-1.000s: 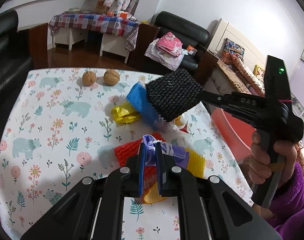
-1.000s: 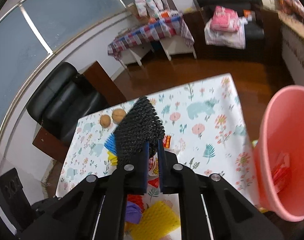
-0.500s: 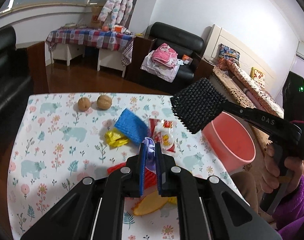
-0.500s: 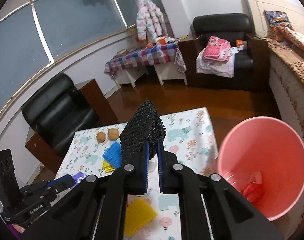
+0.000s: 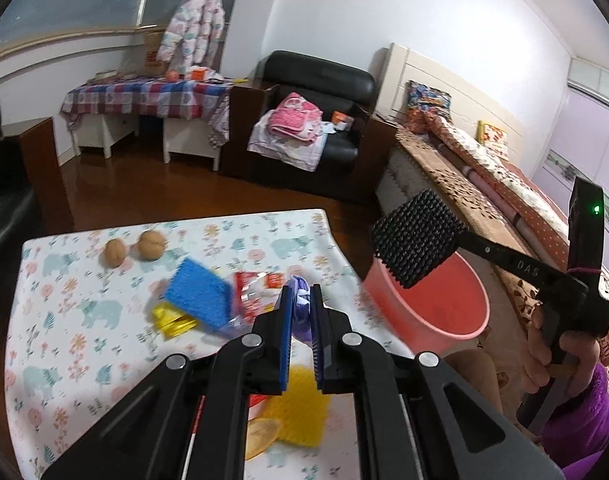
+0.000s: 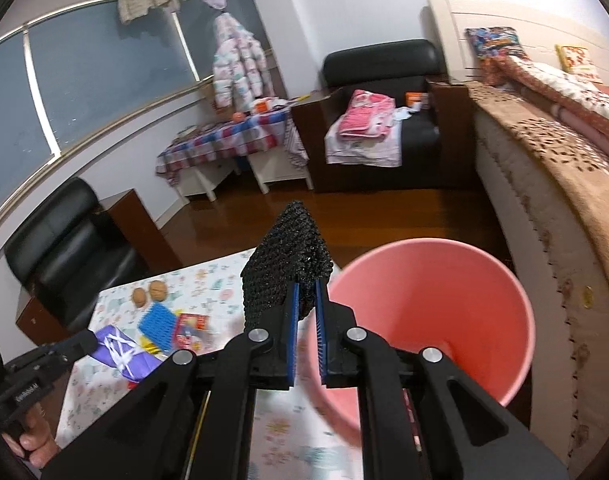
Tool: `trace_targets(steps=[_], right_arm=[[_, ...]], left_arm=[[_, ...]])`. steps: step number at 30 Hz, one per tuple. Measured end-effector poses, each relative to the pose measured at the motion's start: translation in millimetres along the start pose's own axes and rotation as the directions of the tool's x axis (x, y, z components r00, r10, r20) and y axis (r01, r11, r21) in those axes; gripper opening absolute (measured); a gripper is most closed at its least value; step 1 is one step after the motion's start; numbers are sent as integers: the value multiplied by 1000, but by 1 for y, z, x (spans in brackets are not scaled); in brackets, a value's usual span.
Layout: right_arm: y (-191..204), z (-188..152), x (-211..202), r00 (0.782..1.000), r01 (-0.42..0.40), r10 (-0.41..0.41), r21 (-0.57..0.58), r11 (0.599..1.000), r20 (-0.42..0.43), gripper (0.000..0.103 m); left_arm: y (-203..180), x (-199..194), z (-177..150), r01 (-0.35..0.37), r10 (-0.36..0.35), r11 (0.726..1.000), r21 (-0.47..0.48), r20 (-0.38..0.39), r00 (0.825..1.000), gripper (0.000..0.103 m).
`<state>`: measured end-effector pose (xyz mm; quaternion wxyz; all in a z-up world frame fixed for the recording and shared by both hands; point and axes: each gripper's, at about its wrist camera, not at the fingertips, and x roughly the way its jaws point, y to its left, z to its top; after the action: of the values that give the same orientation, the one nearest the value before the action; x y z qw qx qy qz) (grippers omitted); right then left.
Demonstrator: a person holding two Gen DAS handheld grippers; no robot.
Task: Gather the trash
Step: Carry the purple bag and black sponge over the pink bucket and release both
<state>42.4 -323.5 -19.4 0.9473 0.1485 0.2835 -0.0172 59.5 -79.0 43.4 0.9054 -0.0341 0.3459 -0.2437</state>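
Note:
My left gripper (image 5: 301, 300) is shut on a purple wrapper (image 5: 302, 294), held above the floral table; the wrapper also shows in the right wrist view (image 6: 120, 350). My right gripper (image 6: 307, 304) is shut on a black foam net (image 6: 286, 272), held at the near rim of the pink bin (image 6: 436, 320). In the left wrist view the black net (image 5: 414, 250) hangs over the bin (image 5: 436, 300). On the table lie a blue foam net (image 5: 196, 296), a yellow wrapper (image 5: 172, 320), a red and white wrapper (image 5: 256, 292) and a yellow foam net (image 5: 300, 408).
Two walnuts (image 5: 134, 248) sit at the table's (image 5: 56, 320) far left. The bin stands off the table's right edge, beside a bed (image 5: 484, 184). A black armchair (image 5: 308, 120) with clothes and a checked-cloth table (image 5: 144, 96) stand behind.
Both grippers rose and moved right. The black net went from above the table's trash to over the pink bin. The purple wrapper was lifted off the pile.

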Motion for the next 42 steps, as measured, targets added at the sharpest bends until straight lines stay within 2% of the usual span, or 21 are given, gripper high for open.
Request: trace_targets(steps=[8, 15, 27, 39, 42], right_arm=[[-33, -4, -12, 994, 106, -107, 12, 994, 28, 9], [-56, -14, -10, 985, 171, -171, 3, 985, 8, 9], [-84, -32, -3, 978, 205, -204, 23, 978, -52, 9], [-95, -36, 1, 978, 195, -192, 44, 980, -80, 9], [-96, -35, 1, 979, 191, -186, 51, 980, -79, 9]], left_arm=[[-39, 25, 16, 67, -66, 997, 28, -28, 997, 8], [-77, 45, 26, 104, -101, 991, 83, -43, 994, 8], [-125, 90, 27, 143, -129, 979, 147, -101, 987, 8], [-134, 119, 19, 136, -110, 978, 160, -161, 981, 8], [-133, 118, 19, 140, -114, 978, 158, -161, 980, 22]])
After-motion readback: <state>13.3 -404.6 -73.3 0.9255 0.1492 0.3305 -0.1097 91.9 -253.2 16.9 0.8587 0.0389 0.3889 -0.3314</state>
